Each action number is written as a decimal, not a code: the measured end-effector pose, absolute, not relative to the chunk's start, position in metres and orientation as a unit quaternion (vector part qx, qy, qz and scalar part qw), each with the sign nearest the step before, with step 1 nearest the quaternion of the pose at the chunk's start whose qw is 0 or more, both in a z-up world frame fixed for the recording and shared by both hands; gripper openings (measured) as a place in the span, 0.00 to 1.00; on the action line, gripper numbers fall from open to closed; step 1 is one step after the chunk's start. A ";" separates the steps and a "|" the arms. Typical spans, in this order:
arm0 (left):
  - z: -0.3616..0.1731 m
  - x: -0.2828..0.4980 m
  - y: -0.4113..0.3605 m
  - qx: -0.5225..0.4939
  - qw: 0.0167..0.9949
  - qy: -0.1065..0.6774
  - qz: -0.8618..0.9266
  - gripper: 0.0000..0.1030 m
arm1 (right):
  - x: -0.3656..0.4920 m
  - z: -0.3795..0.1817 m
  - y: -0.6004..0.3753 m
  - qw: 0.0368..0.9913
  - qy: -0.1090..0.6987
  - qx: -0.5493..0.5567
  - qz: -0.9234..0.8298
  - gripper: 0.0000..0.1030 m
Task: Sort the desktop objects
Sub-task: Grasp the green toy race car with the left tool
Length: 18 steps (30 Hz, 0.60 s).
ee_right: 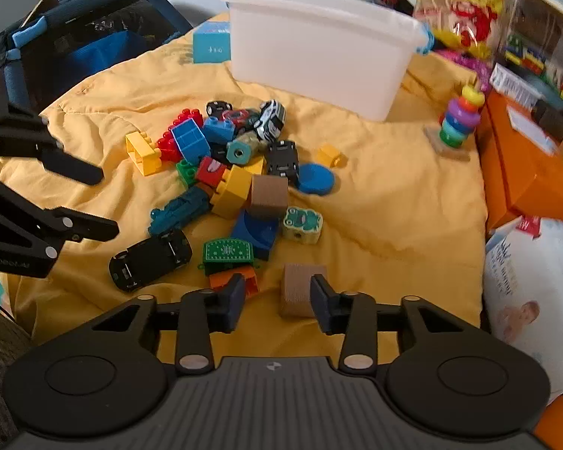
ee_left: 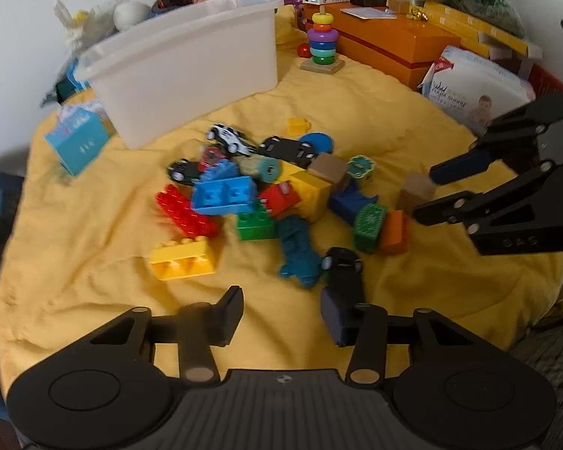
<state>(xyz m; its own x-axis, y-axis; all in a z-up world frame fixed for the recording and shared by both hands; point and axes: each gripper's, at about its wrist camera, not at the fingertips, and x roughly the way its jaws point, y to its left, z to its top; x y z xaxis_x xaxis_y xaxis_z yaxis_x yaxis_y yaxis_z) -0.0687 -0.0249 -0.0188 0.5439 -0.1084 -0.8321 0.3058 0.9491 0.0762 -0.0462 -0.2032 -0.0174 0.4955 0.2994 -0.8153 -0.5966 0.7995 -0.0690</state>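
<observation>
Toys lay heaped on a yellow blanket [ee_left: 75,255] before a white bin [ee_right: 319,56].
Left gripper [ee_left: 281,311] stood apart and empty by a black car [ee_left: 343,266]; right gripper [ee_right: 277,302] stood apart, a brown block [ee_right: 298,292] between its fingers, contact unclear.

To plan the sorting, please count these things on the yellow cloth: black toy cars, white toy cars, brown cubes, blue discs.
black toy cars: 3
white toy car: 1
brown cubes: 2
blue disc: 1
Total: 7
</observation>
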 end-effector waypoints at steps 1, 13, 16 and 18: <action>-0.019 -0.066 -0.024 0.090 0.870 0.468 -0.126 0.48 | -0.044 -0.018 -0.205 0.847 0.428 -0.173 0.264 0.38; -0.054 -0.052 -0.021 -0.098 0.840 0.525 -0.097 0.40 | -0.049 -0.014 -0.223 0.859 0.395 -0.186 0.267 0.36; -0.057 -0.051 -0.033 -0.105 0.835 0.530 -0.102 0.32 | -0.048 -0.012 -0.230 0.862 0.389 -0.184 0.267 0.36; -0.058 -0.052 -0.041 -0.100 0.838 0.526 -0.104 0.32 | -0.047 -0.012 -0.236 0.863 0.389 -0.179 0.268 0.36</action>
<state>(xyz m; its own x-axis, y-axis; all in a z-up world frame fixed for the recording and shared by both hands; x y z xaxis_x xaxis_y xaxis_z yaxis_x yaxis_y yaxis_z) -0.0524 -0.0405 -0.0577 0.4248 -0.2800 -0.8609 0.0689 0.9582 -0.2777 -0.0475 -0.2364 -0.0122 0.5533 0.3233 -0.7677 -0.6024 0.7918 -0.1007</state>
